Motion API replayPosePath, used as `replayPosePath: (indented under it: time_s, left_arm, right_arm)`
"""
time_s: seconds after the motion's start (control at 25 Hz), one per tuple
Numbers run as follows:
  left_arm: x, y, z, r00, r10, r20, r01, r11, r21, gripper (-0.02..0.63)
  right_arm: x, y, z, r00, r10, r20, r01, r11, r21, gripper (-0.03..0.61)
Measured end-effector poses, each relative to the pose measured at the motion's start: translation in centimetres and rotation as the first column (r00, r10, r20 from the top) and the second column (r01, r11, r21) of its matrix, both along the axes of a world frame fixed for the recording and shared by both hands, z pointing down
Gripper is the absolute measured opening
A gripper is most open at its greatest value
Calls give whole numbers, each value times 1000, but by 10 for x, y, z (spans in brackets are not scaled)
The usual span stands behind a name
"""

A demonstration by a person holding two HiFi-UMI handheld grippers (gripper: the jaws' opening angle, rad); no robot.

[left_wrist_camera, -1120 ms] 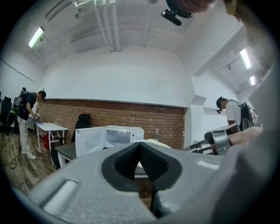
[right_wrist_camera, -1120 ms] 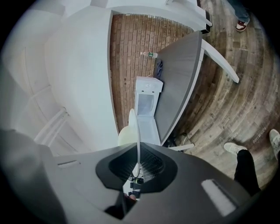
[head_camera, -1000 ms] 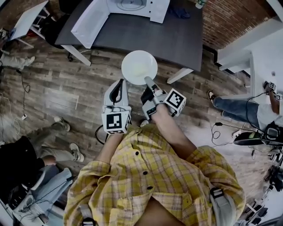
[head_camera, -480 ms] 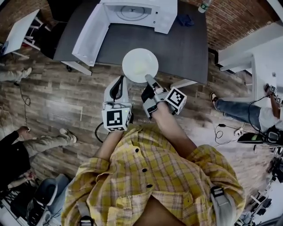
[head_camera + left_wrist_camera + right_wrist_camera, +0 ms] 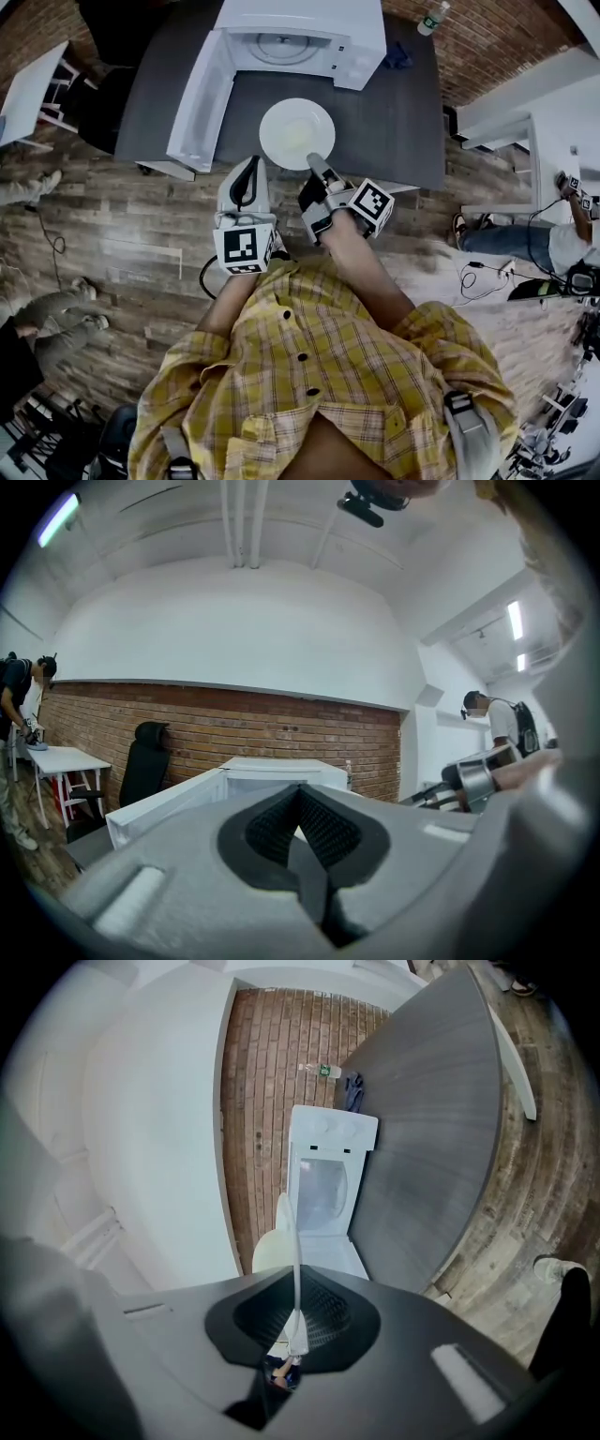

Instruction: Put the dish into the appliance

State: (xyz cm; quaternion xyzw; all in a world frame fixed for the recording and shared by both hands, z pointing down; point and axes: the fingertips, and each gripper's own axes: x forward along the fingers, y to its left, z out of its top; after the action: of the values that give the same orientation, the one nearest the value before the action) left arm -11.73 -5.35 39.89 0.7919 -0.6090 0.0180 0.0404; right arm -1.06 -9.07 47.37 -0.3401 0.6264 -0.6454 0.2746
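A round white dish (image 5: 296, 133) hangs above the dark grey table (image 5: 394, 103), just in front of the white microwave (image 5: 305, 30). The microwave's door (image 5: 199, 94) stands swung open to the left and its round turntable shows inside. My right gripper (image 5: 316, 169) is shut on the dish's near rim; in the right gripper view the dish (image 5: 294, 1241) runs edge-on out of the gripper (image 5: 294, 1326) toward the microwave (image 5: 323, 1190). My left gripper (image 5: 247, 183) is shut and holds nothing, just left of the dish; its own view has the gripper (image 5: 302, 829) pointing at the microwave (image 5: 272, 772).
A water bottle (image 5: 427, 17) and a dark blue cloth (image 5: 397, 54) lie on the table right of the microwave. People's legs show on the wood floor at the left (image 5: 56, 319) and right (image 5: 487, 234). A white desk (image 5: 33, 89) stands at the left.
I have stepped closer to the table: the microwave and its open door have come fully into view, and the dish held by the right gripper now hangs over the tabletop.
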Motion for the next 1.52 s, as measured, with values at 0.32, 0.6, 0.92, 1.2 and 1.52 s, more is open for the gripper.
replayPosePath:
  time_s: [0.32, 0.6, 0.92, 1.2, 1.52]
  left_arm:
    - [-12, -31, 6, 998, 60, -19, -60, 998, -6, -3]
    - [-10, -52, 18, 997, 74, -26, -75, 996, -37, -3]
    - [-9, -71, 20, 999, 51, 2, -51, 998, -40, -3]
    - [-10, -100, 31, 1000, 11, 10, -10, 997, -72, -3]
    - [-10, -135, 43, 1000, -3, 9, 4, 995, -98, -3]
  right_arm:
    - [-9, -32, 3, 998, 64, -20, -64, 998, -8, 12]
    - [-13, -53, 14, 997, 70, -27, -71, 997, -38, 12]
    - [-17, -83, 19, 999, 50, 0, -50, 998, -27, 12]
    - [-22, -137, 42, 999, 27, -17, -28, 999, -45, 12]
    - [-25, -190, 68, 999, 40, -18, -41, 996, -76, 12]
